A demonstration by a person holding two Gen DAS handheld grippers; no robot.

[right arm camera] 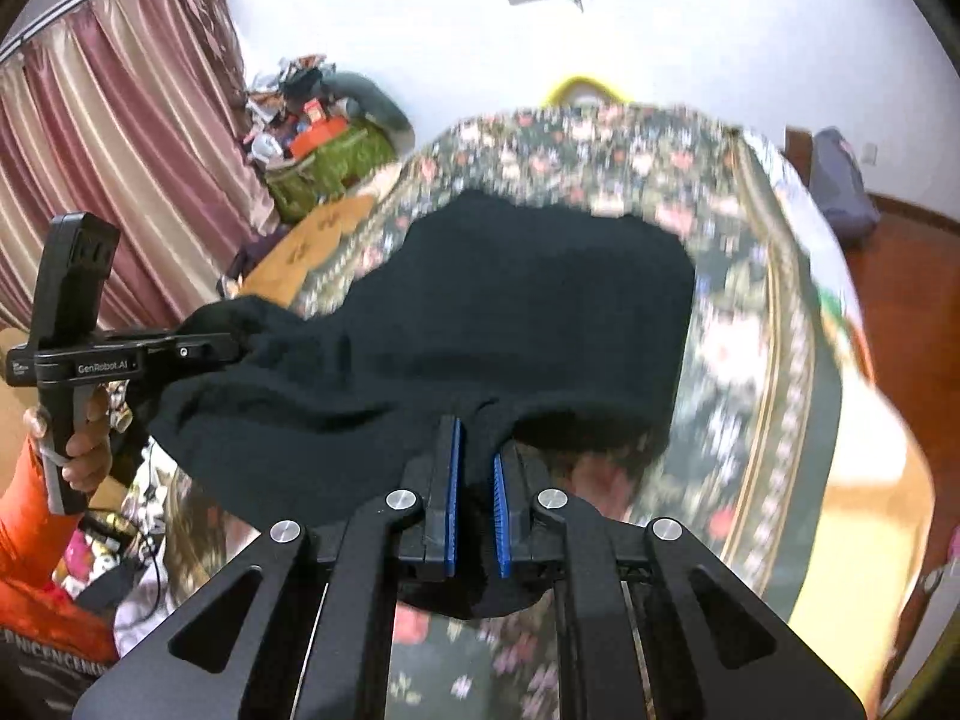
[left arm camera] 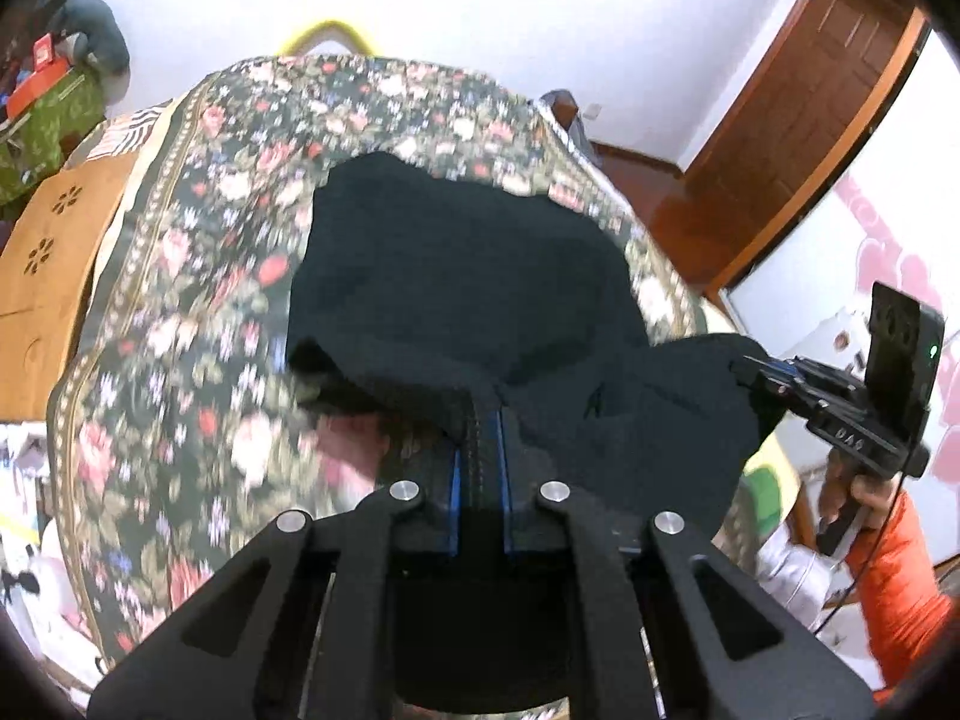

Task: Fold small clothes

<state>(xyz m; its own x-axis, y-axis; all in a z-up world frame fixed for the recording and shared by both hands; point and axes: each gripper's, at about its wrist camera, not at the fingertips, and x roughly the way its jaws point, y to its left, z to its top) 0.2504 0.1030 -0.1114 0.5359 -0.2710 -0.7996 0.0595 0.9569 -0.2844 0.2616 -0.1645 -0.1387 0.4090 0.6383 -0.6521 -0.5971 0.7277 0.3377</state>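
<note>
A black garment lies on a floral bedspread, its near edge lifted off the cloth. My left gripper is shut on that near edge, with black fabric pinched between its blue pads. In the right wrist view my right gripper is shut on the same garment at another spot along the lifted edge. Each gripper shows in the other's view: the right gripper at the right edge, the left gripper at the left, both biting the fabric. The garment sags between them.
A wooden cabinet with cut-out flowers stands left of the bed. Clutter and a green bag sit beside pink curtains. A wooden door and red-brown floor lie to the right. An orange sleeve holds the right gripper's handle.
</note>
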